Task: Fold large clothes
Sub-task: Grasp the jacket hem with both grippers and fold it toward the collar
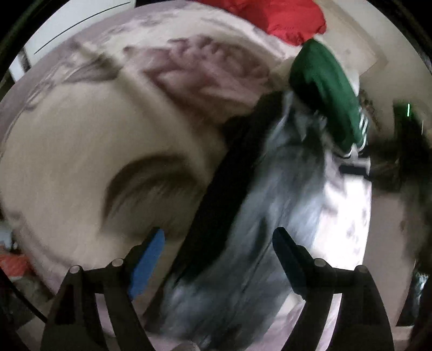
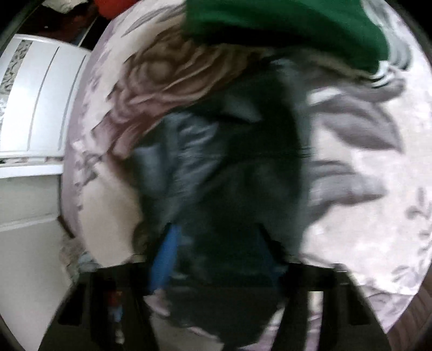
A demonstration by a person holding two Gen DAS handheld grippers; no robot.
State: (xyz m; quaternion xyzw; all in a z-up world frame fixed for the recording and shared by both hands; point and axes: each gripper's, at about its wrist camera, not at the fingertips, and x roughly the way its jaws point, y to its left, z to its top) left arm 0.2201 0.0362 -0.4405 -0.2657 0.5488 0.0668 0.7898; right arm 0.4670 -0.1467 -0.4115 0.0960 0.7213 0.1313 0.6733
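A grey and black garment (image 1: 259,189) lies stretched along a bed with a pale floral cover (image 1: 81,162). Both views are motion-blurred. My left gripper (image 1: 218,243) is open above the garment's near end, with nothing between its blue pads. In the right wrist view the same dark garment (image 2: 229,167) fills the middle. My right gripper (image 2: 218,243) stands wide, with the garment's dark fabric bunched between its fingers; blur hides whether it is clamped. A green garment with white stripes (image 1: 326,89) lies past the grey one's far end, and it also shows in the right wrist view (image 2: 283,24).
A red garment (image 1: 283,19) lies at the far end of the bed. White furniture (image 2: 32,108) stands left of the bed. Dark clutter (image 1: 405,151) sits off the bed's right side. The floor (image 2: 32,270) shows at lower left.
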